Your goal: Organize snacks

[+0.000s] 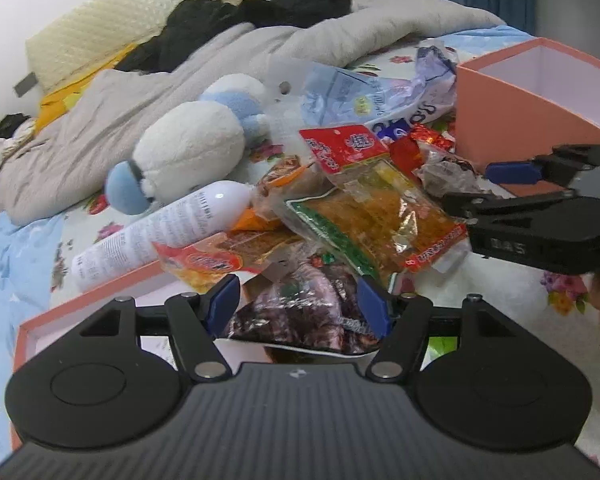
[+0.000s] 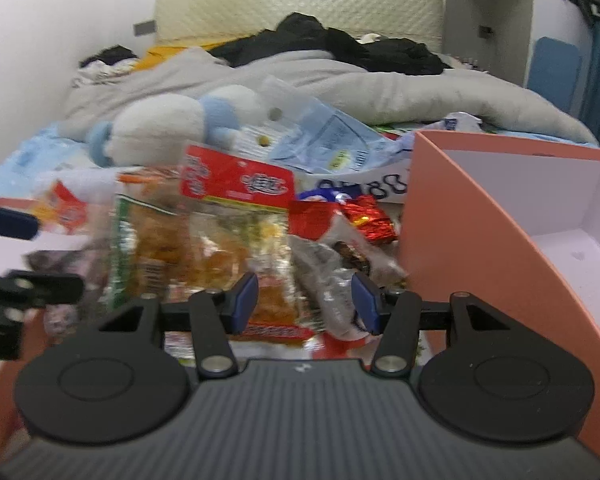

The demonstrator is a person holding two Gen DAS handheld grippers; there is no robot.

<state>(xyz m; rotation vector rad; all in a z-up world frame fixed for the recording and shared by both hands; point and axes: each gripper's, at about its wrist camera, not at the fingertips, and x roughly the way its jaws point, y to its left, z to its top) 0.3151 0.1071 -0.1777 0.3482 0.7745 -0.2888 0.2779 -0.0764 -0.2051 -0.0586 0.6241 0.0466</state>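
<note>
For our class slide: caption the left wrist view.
Open left gripper above a dark snack packet near a pink box.

Not much here you can actually read. The clearest bit is "DAS" in pale raised capitals on the black body of the right tongs. On the white bag lying behind the snack pile there's big dark lettering that looks like "88", though the rest of it is cut off by other packets. The white bottle near the left edge of the bed is covered in lines of small grey print, too fine to make out. The red-topped packet has white Chinese characters in a round logo, too blurry to read properly.
</note>
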